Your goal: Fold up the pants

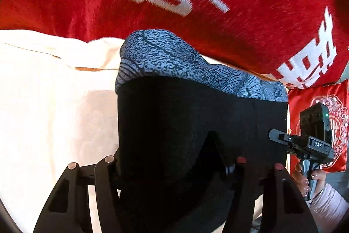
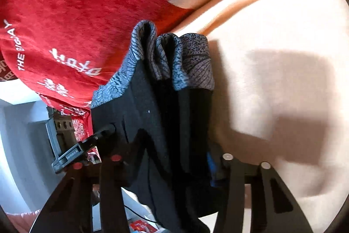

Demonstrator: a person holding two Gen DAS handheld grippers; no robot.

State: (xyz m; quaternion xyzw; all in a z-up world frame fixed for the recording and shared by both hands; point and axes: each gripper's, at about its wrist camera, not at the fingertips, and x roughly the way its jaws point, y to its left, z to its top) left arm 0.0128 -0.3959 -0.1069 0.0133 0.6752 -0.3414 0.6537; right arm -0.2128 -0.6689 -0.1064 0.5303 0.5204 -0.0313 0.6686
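The black fabric pants with grey patterned cuffs [image 1: 196, 115] are pinched by both the left hand-held gripper [image 1: 174, 169] and the right hand-held gripper [image 2: 172, 165]; the cuffs, at twelve o'clock, are best laid flat on the cream blanket [image 1: 54, 113], edges kept aligned.

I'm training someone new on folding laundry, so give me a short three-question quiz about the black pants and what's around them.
1. True or false: the black pants lie on a green sheet.
2. In the left wrist view, the grey patterned band of the pants is: A nearest the camera; B at the far end; C hidden.
3. Fill in: the blanket beyond the pants is ___ with white lettering.
Key: 1 false, the sheet is cream; 2 B; 3 red.
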